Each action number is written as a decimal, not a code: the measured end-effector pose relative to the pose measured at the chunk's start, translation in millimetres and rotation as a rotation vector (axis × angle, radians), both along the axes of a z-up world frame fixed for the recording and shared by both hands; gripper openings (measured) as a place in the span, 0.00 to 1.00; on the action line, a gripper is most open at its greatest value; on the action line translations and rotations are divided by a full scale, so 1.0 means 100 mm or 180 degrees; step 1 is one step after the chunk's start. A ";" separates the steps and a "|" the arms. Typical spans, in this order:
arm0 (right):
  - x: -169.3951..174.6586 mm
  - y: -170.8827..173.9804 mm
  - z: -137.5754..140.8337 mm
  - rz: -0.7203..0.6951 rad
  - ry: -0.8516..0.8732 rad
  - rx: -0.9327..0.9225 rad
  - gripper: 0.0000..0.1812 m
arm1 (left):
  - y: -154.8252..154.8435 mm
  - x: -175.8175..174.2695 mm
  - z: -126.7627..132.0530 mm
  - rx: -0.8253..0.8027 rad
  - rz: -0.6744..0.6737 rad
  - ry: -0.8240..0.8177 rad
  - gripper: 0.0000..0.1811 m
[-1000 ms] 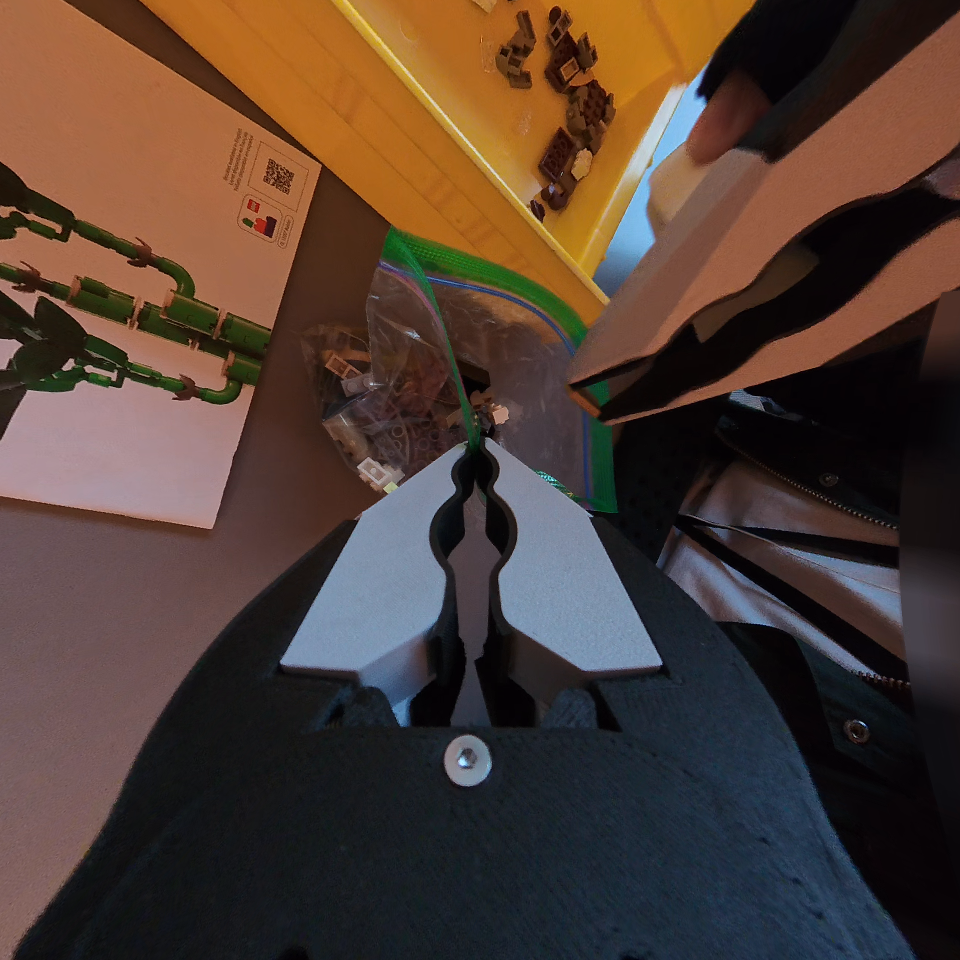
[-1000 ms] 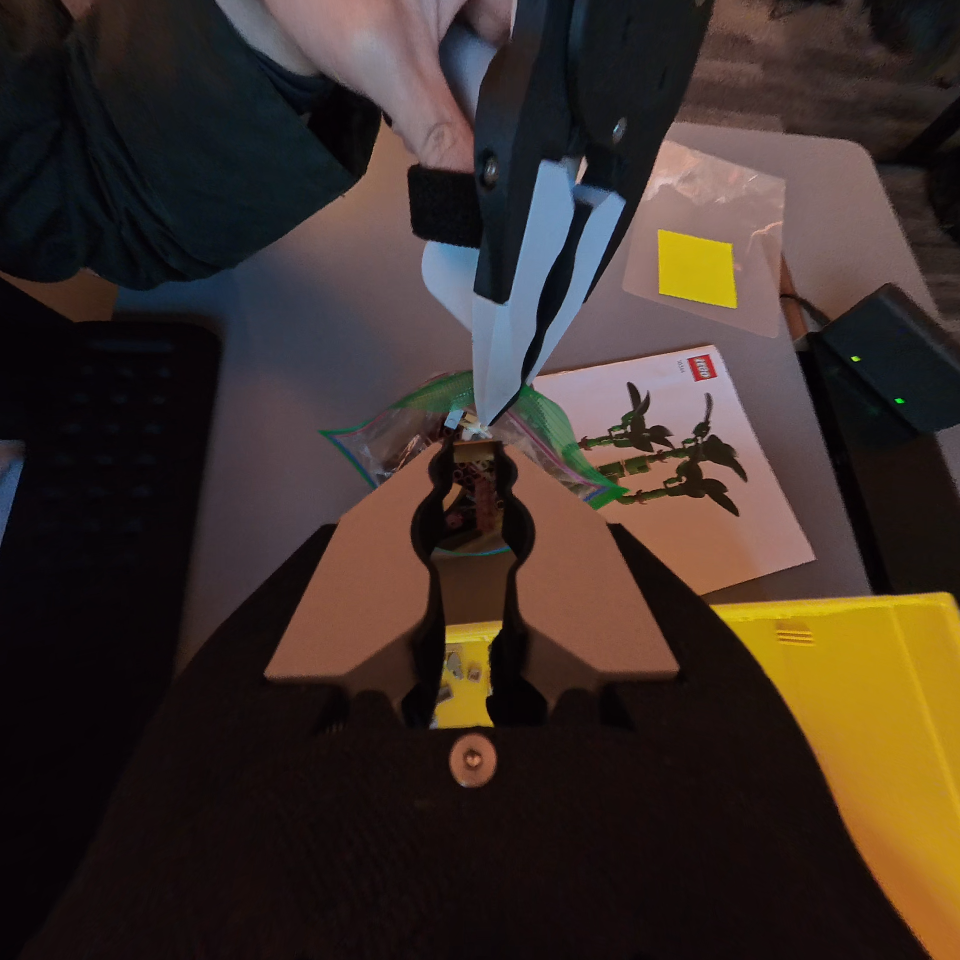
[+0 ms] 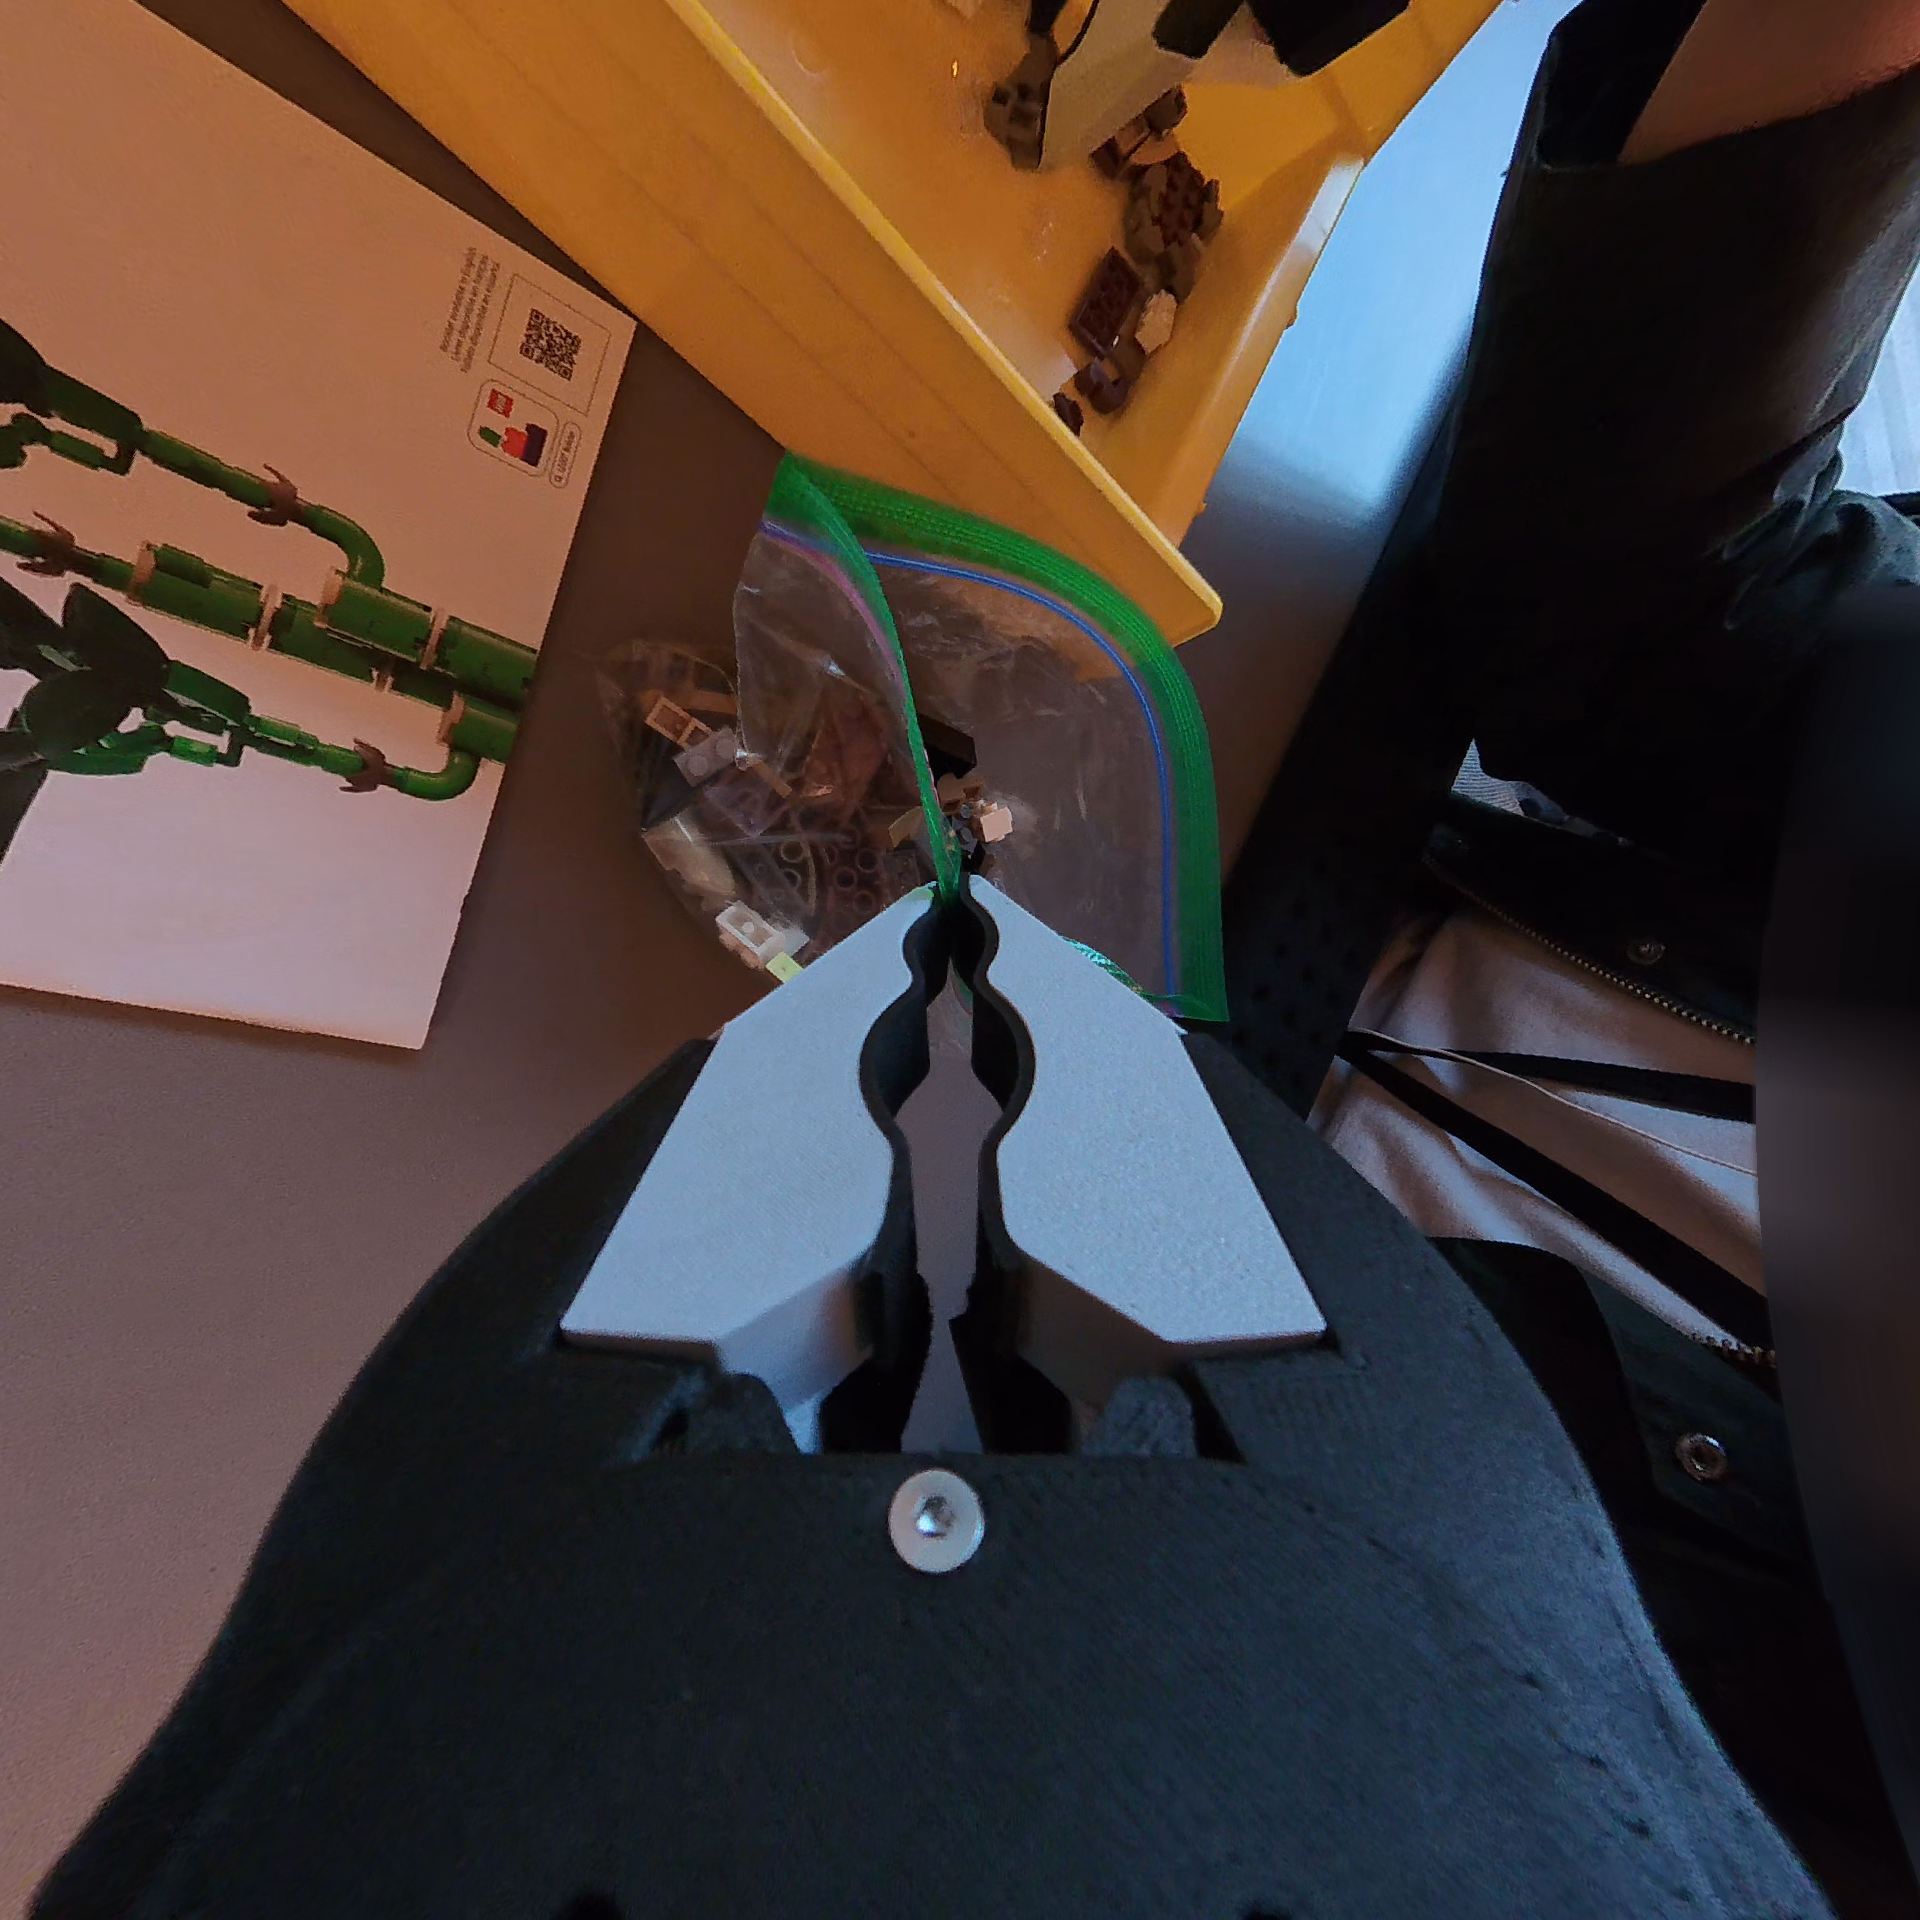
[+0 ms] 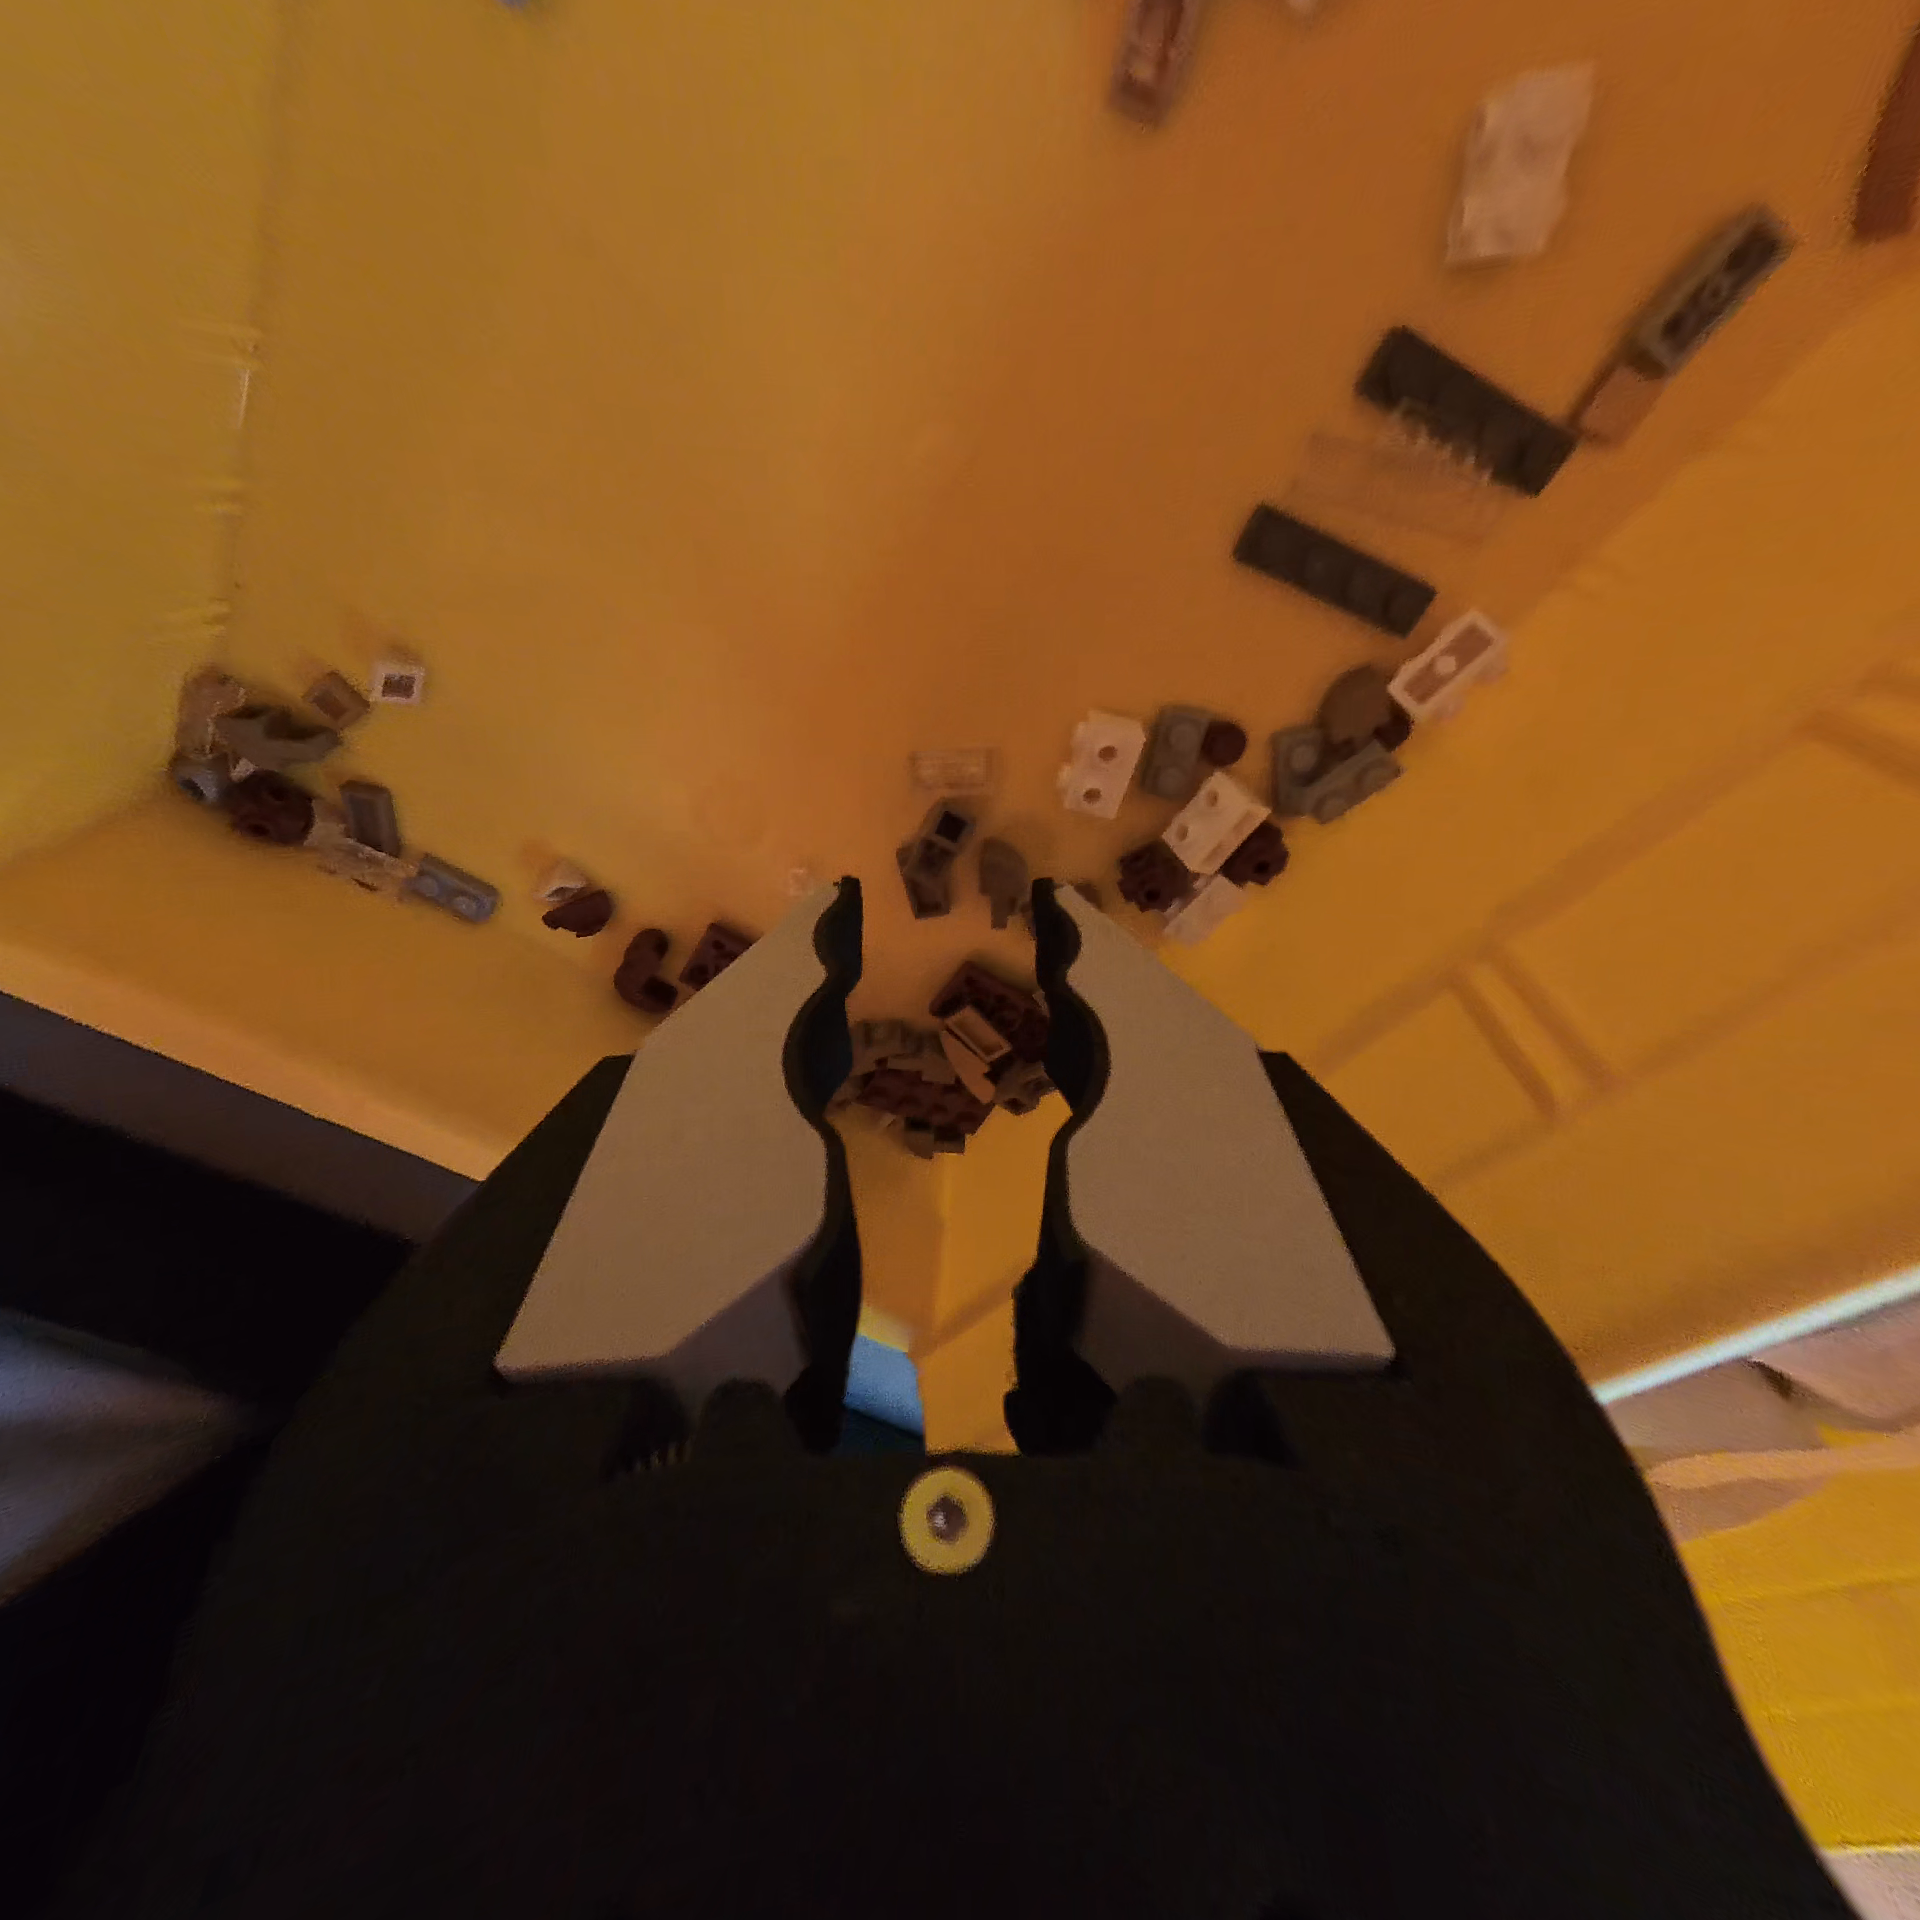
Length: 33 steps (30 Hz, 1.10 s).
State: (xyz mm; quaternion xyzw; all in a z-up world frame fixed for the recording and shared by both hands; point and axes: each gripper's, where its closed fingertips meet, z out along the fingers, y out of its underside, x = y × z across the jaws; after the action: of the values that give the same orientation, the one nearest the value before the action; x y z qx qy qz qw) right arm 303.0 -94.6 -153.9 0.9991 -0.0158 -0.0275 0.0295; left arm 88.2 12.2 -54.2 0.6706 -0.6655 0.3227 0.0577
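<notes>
My left gripper is shut on the green zip edge of a clear plastic bag that holds small grey and brown bricks and lies on the grey table beside a yellow bin. My right gripper is open and empty, low inside the yellow bin, its tips just above a pile of loose brown, grey and white bricks. The right gripper also shows at the top of the left wrist view, over the bricks in the bin.
A white instruction booklet with green plant pictures lies left of the bag. More bricks lie scattered along the bin floor, with dark plates at the right. A person's dark jacket fills the right of the left wrist view. One gripper's finger ends stand about 25 cm off the other's.
My right gripper has left the bag's mouth and moved into the yellow bin, and its jaws stand wider apart. My left gripper still holds the bag's edge.
</notes>
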 end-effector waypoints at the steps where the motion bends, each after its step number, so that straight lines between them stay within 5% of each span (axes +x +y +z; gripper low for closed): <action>1: -0.01 -0.01 -0.01 -0.0065 0.0033 -0.0025 0.18 | 0.00 0.00 0.00 0.0003 -0.0001 -0.0001 0.00; 20: 0.03 0.04 -0.02 -0.0226 0.0117 -0.0025 0.09 | 0.00 0.00 0.00 0.0000 0.0003 0.0004 0.00; 24: -0.11 0.22 0.38 -0.0012 0.0161 0.0561 0.09 | 0.00 0.00 -0.01 -0.0008 0.0002 0.0011 0.00; 29: -1.00 0.55 1.18 0.0832 0.0807 0.1757 0.09 | -0.01 0.02 -0.02 -0.0014 -0.0005 0.0022 0.00; 33: -1.64 0.71 1.54 0.1317 0.1274 0.2342 0.09 | -0.02 0.02 -0.03 -0.0019 -0.0006 0.0021 0.00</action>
State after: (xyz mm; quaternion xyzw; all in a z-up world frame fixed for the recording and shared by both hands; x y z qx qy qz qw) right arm 138.6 -23.7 0.2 0.9003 0.2006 -0.2170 -0.3195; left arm 90.6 10.6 -57.1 0.6708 -0.6650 0.3224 0.0622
